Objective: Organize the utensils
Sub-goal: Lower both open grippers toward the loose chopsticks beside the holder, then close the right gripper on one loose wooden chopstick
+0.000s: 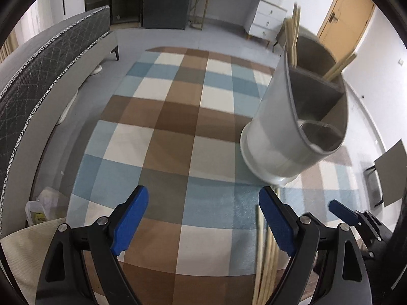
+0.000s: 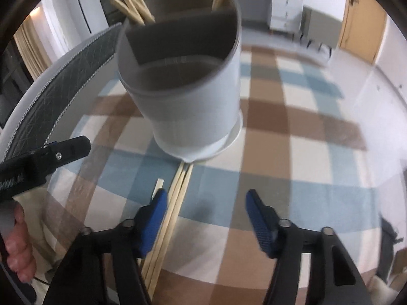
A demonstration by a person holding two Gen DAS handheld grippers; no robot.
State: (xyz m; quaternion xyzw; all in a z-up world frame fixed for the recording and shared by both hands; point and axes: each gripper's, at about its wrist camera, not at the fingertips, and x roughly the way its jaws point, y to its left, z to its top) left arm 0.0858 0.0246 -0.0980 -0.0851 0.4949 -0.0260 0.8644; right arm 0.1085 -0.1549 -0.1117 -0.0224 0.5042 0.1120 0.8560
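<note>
A round white plastic utensil holder (image 1: 282, 137) with grey inner dividers is standing on a glass tabletop (image 1: 178, 178) over a brown, blue and cream checked rug. Pale wooden chopsticks (image 2: 132, 2) are sticking out of its far compartments; more loose wooden chopsticks (image 2: 175, 203) are lying beside its base. The left gripper (image 1: 203, 218) and right gripper (image 2: 206, 218) are both hovering with blue-padded jaws spread, pinching nothing. No readable writing is showing anywhere.

I see loose chopsticks (image 2: 175, 203) lying before the utensil holder (image 2: 193, 106) (more chopsticks (image 2: 132, 2) stand in its rear compartment).
</note>
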